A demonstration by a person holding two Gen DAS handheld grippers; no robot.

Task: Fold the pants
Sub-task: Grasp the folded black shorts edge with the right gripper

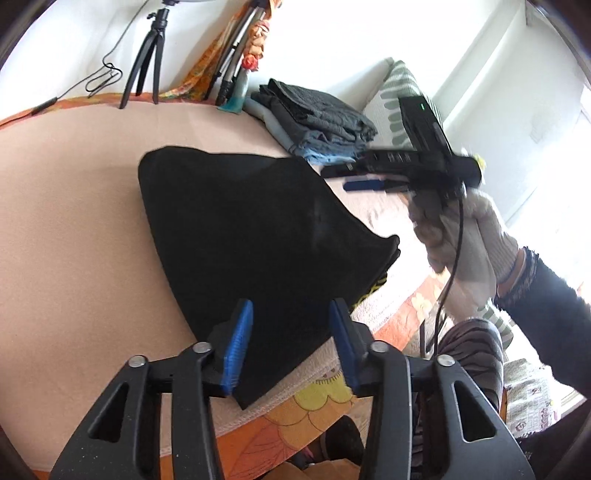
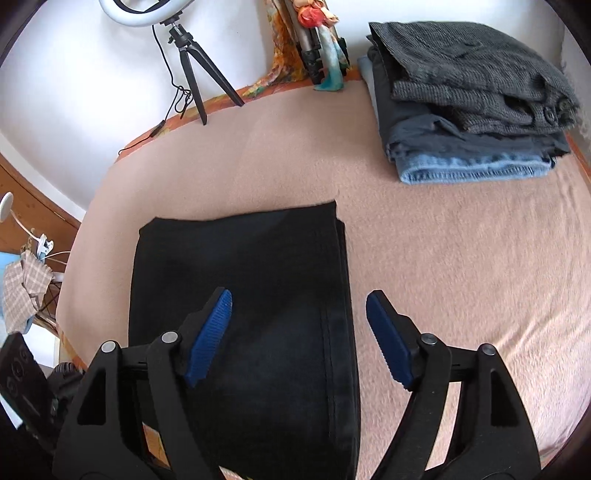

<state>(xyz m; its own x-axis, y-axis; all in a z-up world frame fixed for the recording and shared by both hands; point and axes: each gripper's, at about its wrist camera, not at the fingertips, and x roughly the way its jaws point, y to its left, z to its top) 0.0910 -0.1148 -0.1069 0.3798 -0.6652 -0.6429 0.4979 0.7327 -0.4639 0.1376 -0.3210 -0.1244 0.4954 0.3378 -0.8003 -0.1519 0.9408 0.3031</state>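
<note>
Two blue-padded fingers of the left claw (image 1: 291, 345) framed the left wrist view, standing partly apart with nothing pinched between them — the near corner of the black pants (image 1: 236, 229) lay under the gap, and no pad pressed on the cloth. The pants lay folded flat on the pink blanket (image 1: 66, 229) of the bed, their far edge toward the wall. Beyond the pants' far right corner sat a stack of folded clothes (image 1: 314, 118), grey on top and blue denim at the bottom. Right of the pants, a gloved hand (image 1: 461, 236) held the right claw (image 1: 364, 177) above the blanket, motion-blurred, with a black cable hanging from it. A small black tripod (image 1: 147, 62) stood at the wall beyond the pants.

From the right wrist view, the right claw (image 2: 299, 339) stood wide — its left pad over the pants (image 2: 240, 295), its right pad over the bare blanket (image 2: 461, 277) just past the pants' right edge, which showed a stitched seam and stacked layers. Nothing was gripped. The stack of folded clothes (image 2: 472, 110) rested well beyond the pants to the right, a tripod (image 2: 192, 62) with a ring light (image 2: 144, 14) beyond them to the left, and a doll (image 2: 325, 44) leaned at the wall between those two.
</note>
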